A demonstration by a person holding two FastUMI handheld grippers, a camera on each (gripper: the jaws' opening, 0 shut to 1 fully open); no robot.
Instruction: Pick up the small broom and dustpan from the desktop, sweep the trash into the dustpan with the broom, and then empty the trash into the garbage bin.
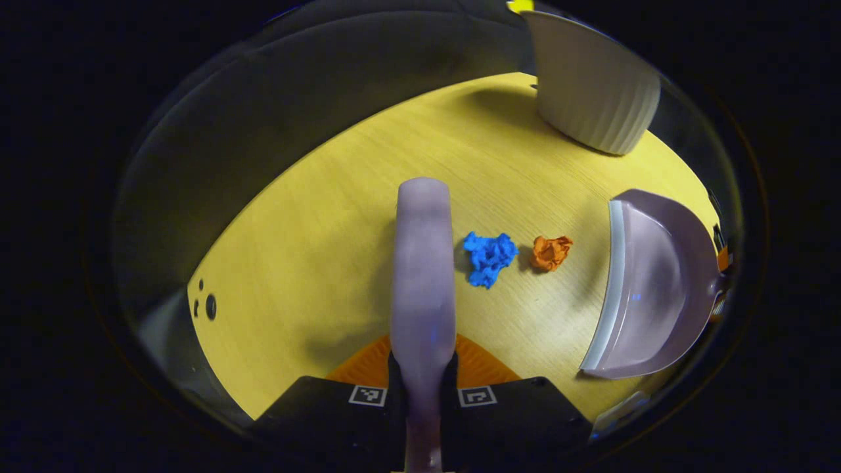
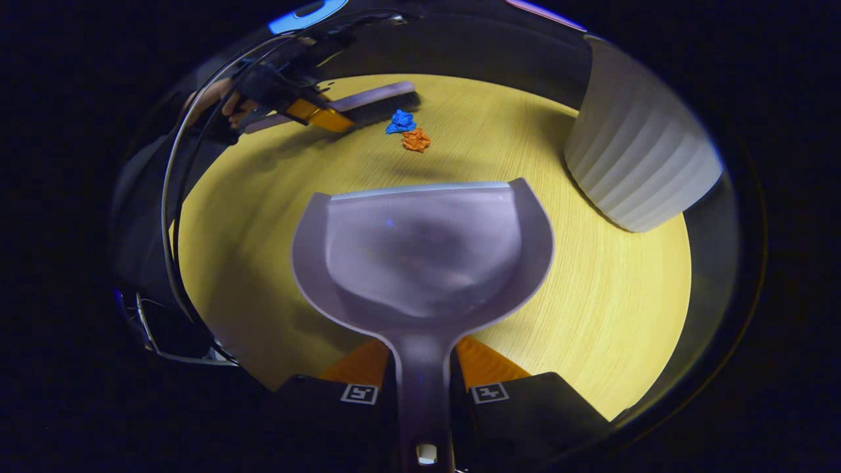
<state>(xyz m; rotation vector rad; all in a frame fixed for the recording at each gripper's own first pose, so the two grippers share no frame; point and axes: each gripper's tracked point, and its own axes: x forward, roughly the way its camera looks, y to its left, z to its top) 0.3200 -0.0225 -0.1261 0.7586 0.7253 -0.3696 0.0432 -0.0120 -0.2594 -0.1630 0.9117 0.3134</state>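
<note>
- My left gripper (image 1: 422, 387) pinches the broom (image 1: 424, 263), right gripper (image 2: 424, 387) pinches the dustpan (image 2: 420, 256)
- I'd sweep blue scrap (image 1: 489, 257) and orange scrap (image 1: 550, 252) toward the lip, pan flat

My left gripper (image 1: 422, 368) is clamped on the broom handle (image 1: 424, 276), both fingers pressing its sides. My right gripper (image 2: 424, 378) is closed around the dustpan handle (image 2: 422, 387), facing my left gripper across the yellow desktop (image 2: 591, 315).

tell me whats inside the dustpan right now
Nothing: the dustpan scoop looks bare. The blue scrap and orange scrap lie on the desk beyond its lip.
</note>
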